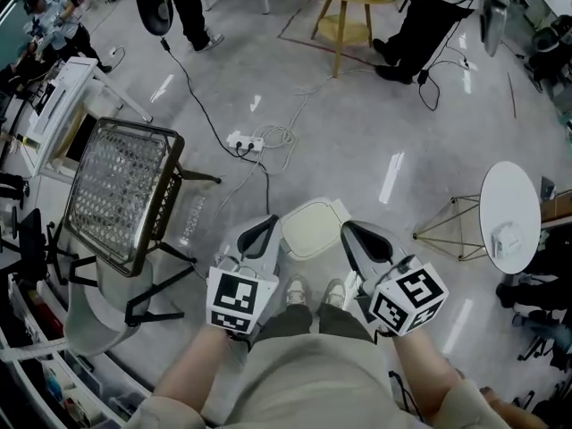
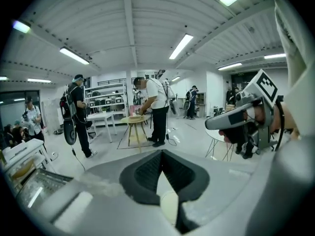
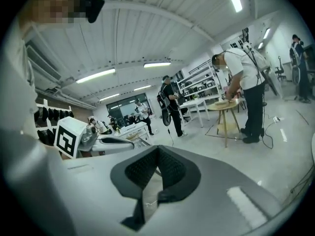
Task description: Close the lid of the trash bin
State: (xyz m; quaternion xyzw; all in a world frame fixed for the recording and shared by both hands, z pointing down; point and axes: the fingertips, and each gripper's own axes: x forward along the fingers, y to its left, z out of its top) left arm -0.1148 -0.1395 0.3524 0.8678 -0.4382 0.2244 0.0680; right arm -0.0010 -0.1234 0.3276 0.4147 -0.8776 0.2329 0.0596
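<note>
Risk: left gripper [image 1: 266, 228] and right gripper [image 1: 354, 234] are both clenched on nothing and aimed out across the room rather than down at the lid [image 1: 310, 232]. If we press from here we could land off-centre and shove or tip the trash bin [image 1: 332, 206]. The bin stands on the floor just past our shoes, between the two jaw tips and just beside each; the lid looks flat from above, but we can't tell if it's fully seated.
</note>
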